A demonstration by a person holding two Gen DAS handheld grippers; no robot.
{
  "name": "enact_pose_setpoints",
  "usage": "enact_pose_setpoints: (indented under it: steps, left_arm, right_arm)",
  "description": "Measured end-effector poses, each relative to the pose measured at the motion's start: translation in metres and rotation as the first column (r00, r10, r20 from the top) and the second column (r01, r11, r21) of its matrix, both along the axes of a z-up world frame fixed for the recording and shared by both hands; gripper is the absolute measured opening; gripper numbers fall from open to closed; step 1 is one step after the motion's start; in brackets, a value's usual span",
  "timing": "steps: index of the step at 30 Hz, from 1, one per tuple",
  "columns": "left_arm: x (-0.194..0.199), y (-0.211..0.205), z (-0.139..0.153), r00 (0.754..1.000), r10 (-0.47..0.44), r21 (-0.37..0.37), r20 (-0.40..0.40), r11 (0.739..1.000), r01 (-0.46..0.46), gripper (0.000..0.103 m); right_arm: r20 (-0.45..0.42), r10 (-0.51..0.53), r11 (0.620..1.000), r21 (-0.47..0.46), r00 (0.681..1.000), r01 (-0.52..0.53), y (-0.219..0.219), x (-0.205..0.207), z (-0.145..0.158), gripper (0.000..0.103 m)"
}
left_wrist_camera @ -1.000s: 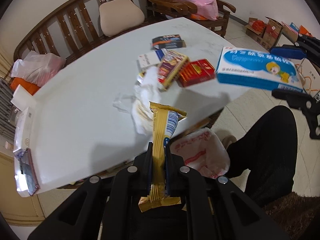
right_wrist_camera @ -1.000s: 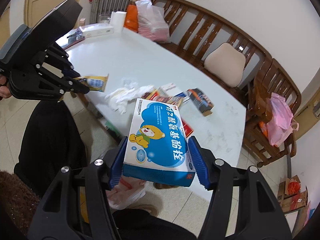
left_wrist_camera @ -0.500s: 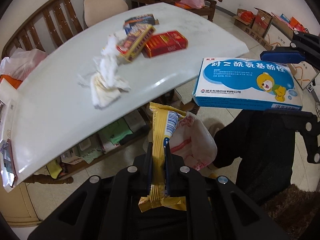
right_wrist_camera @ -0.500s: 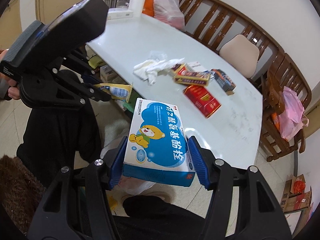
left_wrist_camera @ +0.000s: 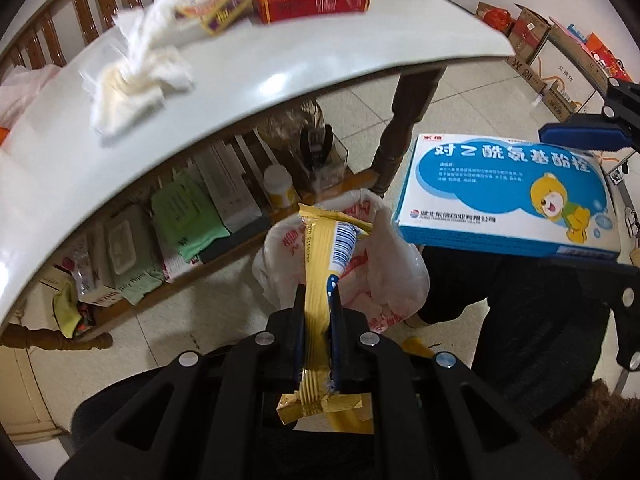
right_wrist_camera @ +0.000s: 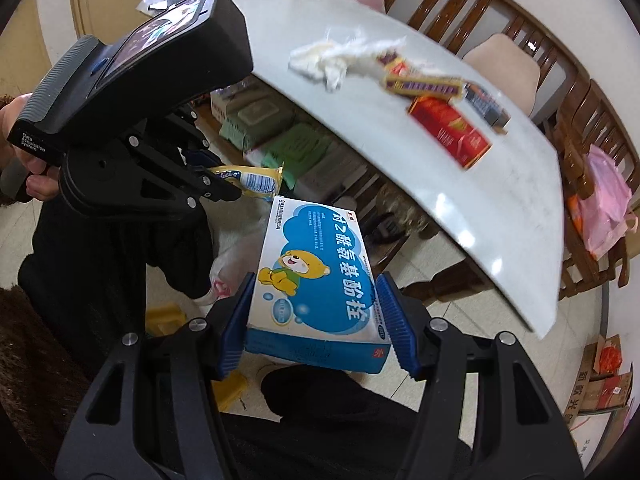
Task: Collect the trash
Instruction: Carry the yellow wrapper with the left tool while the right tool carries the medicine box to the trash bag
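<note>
Grippers are both gripping: your left gripper (left_wrist_camera: 318, 300) is pinching the yellow wrapper (left_wrist_camera: 326, 258), your right gripper (right_wrist_camera: 316, 312) clamping the blue box (right_wrist_camera: 316, 276).

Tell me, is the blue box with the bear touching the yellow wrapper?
Apart. In the left wrist view, bare floor and white bag show between the yellow wrapper and the blue box.

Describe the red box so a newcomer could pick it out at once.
Start at the white table. A cluster of litter lies on top: crumpled tissue, a purple-and-gold packet, a dark box. The red box lies flat beside the packet, the only solid red item there.
</note>
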State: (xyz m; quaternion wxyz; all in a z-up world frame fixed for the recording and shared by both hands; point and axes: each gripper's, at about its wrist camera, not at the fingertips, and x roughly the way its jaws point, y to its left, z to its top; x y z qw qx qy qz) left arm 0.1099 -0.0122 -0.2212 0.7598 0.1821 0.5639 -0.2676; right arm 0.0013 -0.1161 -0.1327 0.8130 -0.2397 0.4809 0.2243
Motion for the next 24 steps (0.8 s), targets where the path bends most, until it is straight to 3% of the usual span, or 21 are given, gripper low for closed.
enact_pose_setpoints:
  steps: [24]
  left_arm:
    - [0.032,-0.015,-0.113,0.978,0.038,0.043,-0.206,0.999,-0.03,0.011]
  right_arm:
    - [-0.182,-0.02,1.0,-0.02,0.983,0.016,-0.005,0.046,-0.116,0.059]
